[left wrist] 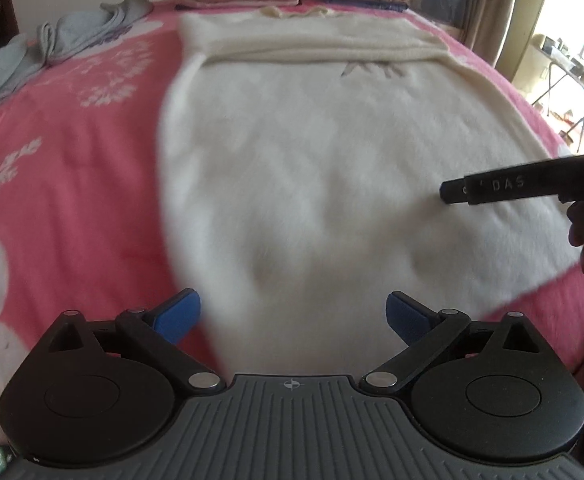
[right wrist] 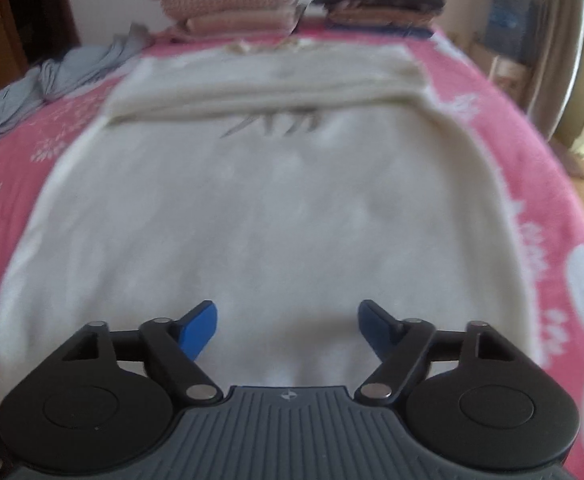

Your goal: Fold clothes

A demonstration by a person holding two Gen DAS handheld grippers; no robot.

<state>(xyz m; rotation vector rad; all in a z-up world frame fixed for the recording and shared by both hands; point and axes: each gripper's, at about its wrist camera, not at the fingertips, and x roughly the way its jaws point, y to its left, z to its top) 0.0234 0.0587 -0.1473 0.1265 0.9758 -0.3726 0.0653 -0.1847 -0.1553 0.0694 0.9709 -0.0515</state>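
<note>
- Two claws, left claw point(left wrist: 294, 316) and right claw point(right wrist: 287, 326), hover gaping, nothing gripped.
- Cream sweater point(left wrist: 312, 152) lies flat on bed point(left wrist: 71, 140), sleeve across chest, likely ready for hem fold.

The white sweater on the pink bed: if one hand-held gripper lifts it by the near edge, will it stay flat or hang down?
The white sweater looks soft and fuzzy, with its sleeves already folded across the chest, so it would probably droop and hang limp. Those loose sleeves may slide open. It probably drags on the pink bed cover rather than sliding freely.
</note>
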